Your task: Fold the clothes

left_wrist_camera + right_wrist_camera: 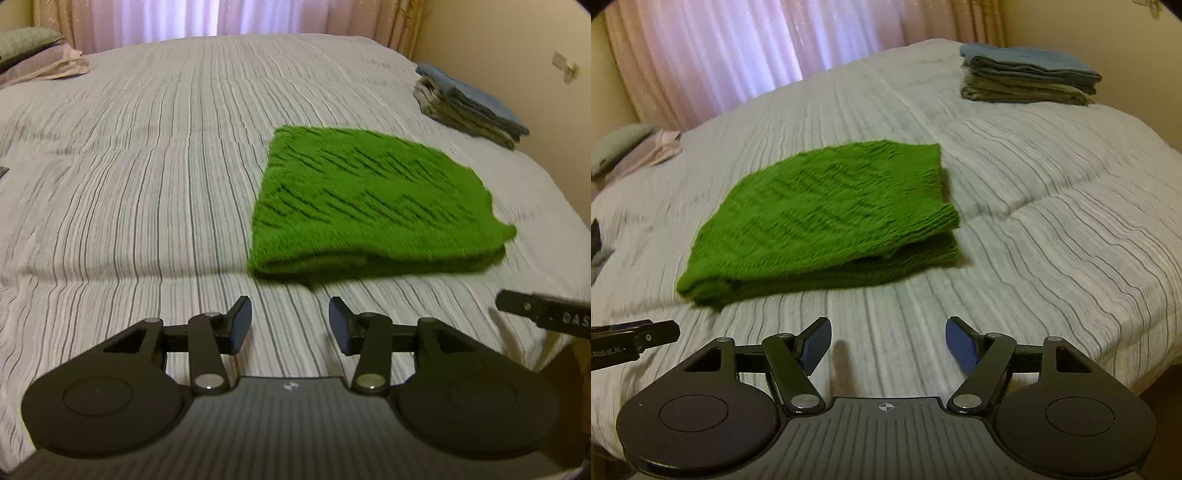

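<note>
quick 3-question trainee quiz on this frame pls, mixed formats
1. True or false: the left claw is shut on the green knit garment.
2. Multiple choice: the stack of folded clothes lies (A) on top of the green garment, (B) apart from it, near the bed's far right edge, (C) between the right claw's fingers.
3. Fill in: the green garment lies ____ on the striped bedspread.

Key
1. False: both claws are open and empty, short of the garment.
2. B
3. folded (layers show at its near edge)
</note>
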A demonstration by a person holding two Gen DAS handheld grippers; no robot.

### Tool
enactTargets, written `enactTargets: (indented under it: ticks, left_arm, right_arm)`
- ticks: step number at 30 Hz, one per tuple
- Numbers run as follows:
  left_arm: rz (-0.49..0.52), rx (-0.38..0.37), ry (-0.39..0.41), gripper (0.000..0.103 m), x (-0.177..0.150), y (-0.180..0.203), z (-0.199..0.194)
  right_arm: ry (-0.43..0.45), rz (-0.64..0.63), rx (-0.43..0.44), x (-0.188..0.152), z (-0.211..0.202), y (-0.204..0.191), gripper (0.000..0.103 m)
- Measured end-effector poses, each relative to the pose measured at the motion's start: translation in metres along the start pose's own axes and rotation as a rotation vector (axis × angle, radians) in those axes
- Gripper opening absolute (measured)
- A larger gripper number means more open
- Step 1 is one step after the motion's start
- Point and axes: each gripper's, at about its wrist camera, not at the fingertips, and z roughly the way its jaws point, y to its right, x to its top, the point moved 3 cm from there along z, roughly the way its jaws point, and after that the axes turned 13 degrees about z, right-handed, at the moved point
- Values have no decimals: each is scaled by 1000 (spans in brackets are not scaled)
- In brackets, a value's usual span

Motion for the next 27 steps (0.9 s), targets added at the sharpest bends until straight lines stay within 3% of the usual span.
enactTargets:
  ticks: [3,15,27]
  left_arm:
    - [14,23,-17,44,-5,5,-7]
    - [42,79,2,50,-22,11,-37]
    - [55,70,39,52,-33,19,-61]
  right_arm:
    - [-19,-19,-10,-7,-3,-5,81]
    - [-29,-89,1,-28,-21,-23,82]
    - [-14,-104,1,-41,-38,-27,82]
